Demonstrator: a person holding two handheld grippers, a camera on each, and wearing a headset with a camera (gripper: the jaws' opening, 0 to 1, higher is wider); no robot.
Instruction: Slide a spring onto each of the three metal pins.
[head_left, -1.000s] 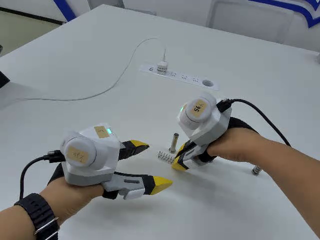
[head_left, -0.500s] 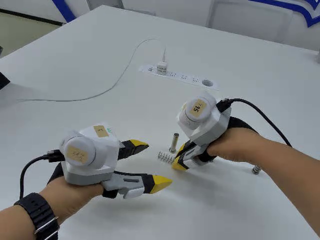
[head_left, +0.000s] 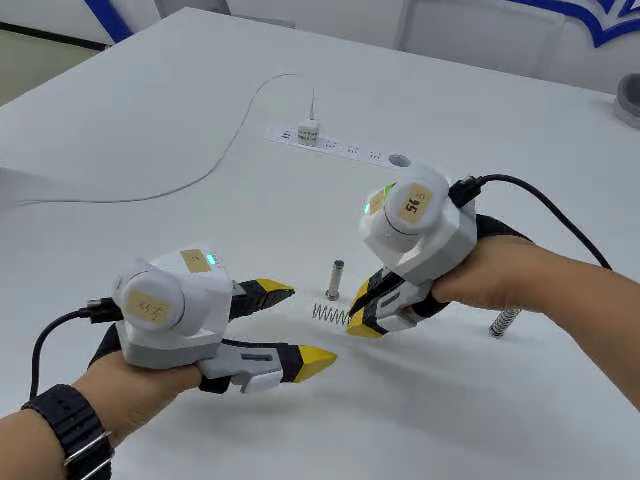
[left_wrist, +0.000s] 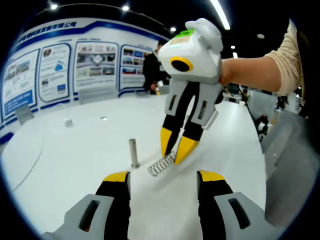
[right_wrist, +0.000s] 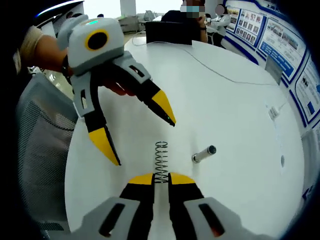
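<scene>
Two claws hang low over the white desk. The right claw is pinched on one end of a spring, just beside an upright metal pin. The left claw is spread wide, holding nothing. A second spring lies by the right forearm.

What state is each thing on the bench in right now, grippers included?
Left gripper: open, empty.
Right gripper: shut on one end of the held spring.
Held spring: gripped at one end, not on a pin.
Metal pin: upright, bare.
Second spring: lying loose, on no pin.
Power strip: one plug in.
</scene>
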